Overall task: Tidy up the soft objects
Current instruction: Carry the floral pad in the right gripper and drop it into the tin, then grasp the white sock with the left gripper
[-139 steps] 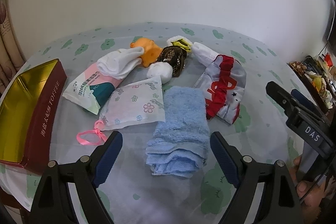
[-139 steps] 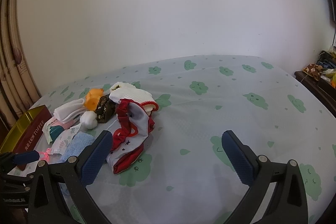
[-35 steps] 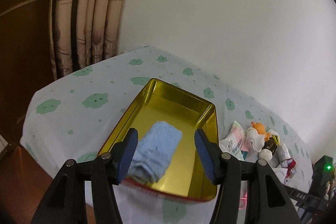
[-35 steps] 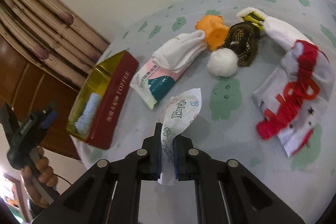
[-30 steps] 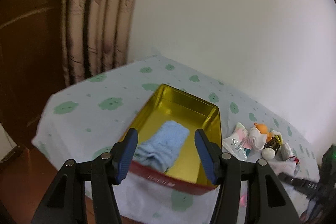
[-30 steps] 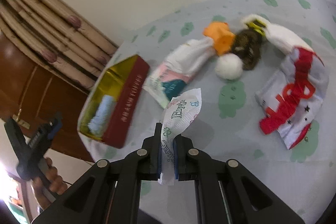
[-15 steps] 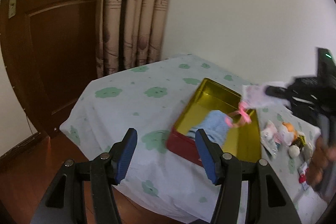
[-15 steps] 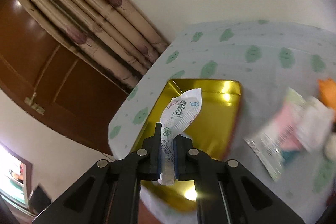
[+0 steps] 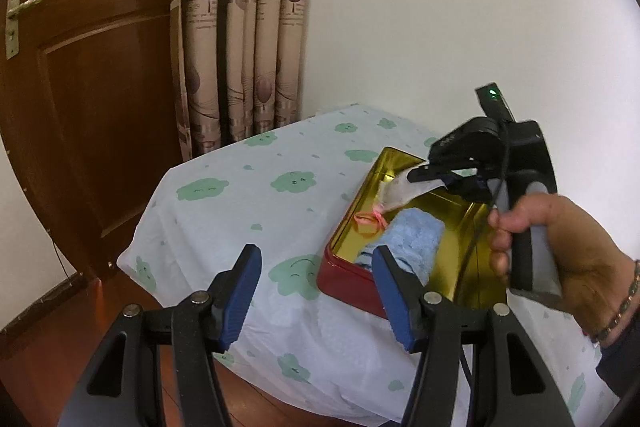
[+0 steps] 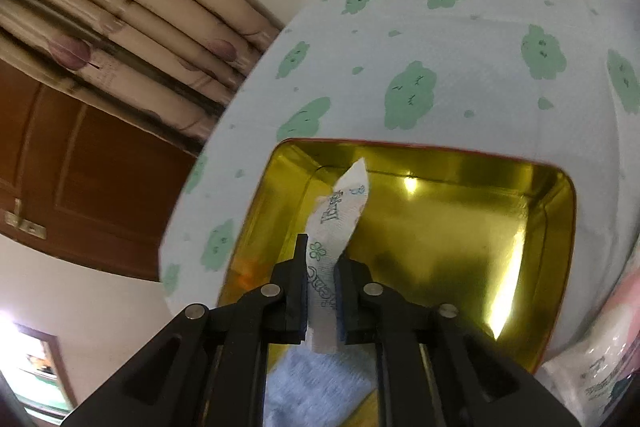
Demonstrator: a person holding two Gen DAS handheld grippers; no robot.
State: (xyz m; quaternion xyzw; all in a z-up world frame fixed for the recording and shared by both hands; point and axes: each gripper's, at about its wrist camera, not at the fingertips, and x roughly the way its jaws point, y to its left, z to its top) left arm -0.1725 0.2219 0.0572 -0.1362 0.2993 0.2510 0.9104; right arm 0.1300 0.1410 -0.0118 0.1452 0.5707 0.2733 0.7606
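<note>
Overhead, the right gripper [image 10: 322, 291] hangs above the gold-lined tin [image 10: 472, 171], its jaws just easing apart with the white floral pouch [image 10: 340, 215] still upright between the pads. From the left wrist view, that pouch [image 9: 404, 189] trails a pink ribbon [image 9: 370, 221] at about nine o'clock from the folded blue towel [image 9: 412, 235] lying in the tin [image 9: 348, 281]. The left gripper [image 9: 316, 291] is released, empty, its right finger [image 9: 394, 295] covering the towel's near end. Curtains [image 9: 244, 39] and a wooden door [image 9: 92, 99] stand at eleven o'clock. The cloud-print sheet [image 9: 240, 211] lies under everything.
</note>
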